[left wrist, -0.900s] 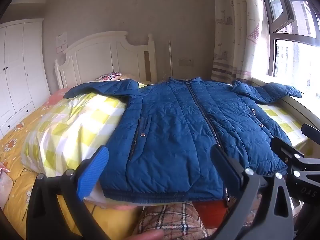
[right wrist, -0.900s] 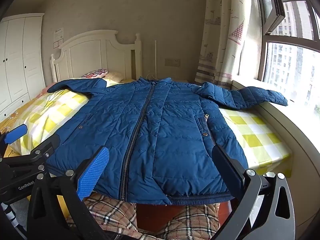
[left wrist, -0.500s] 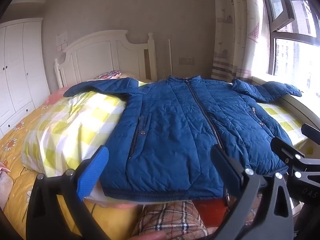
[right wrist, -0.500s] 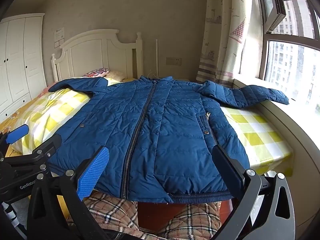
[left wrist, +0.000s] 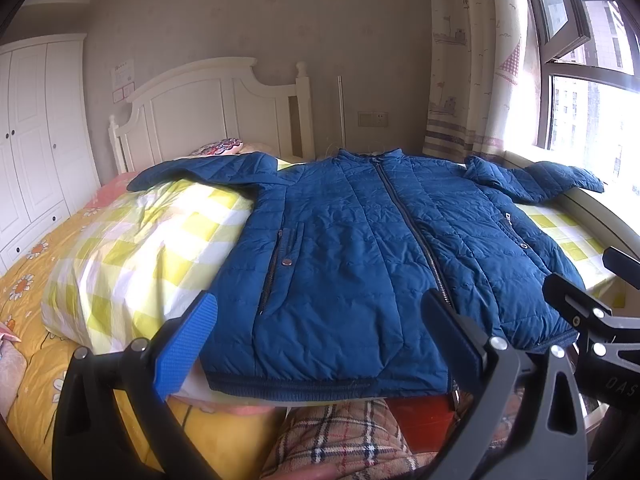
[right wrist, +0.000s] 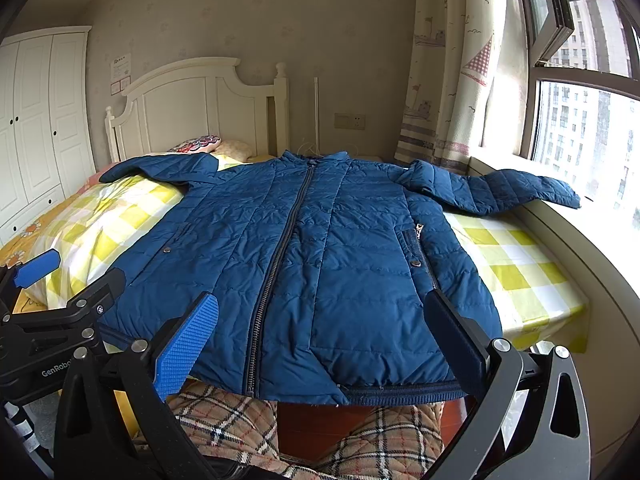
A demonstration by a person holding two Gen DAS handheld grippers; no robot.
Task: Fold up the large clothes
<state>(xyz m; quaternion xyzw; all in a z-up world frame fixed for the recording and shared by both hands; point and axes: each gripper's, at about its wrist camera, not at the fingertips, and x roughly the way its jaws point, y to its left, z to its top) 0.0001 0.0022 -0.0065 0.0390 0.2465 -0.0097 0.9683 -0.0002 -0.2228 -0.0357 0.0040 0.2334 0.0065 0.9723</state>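
jacket (right wrist: 328, 264) flat, zipped, sleeves spread, hem at bed (right wrist: 516, 264) foot edge | left gripper (left wrist: 320, 344) spread, empty | right gripper (right wrist: 324, 344) spread, empty

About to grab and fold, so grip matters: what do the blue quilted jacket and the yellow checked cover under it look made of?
Blue quilted jacket: looks like a thin synthetic shell, nylon or polyester, with light padding; stitched channels puff and the surface has a faint sheen, so likely slippery. Its hem looks ribbed knit. Yellow checked cover: matte woven cloth, probably cotton, creasing softly with no shine.
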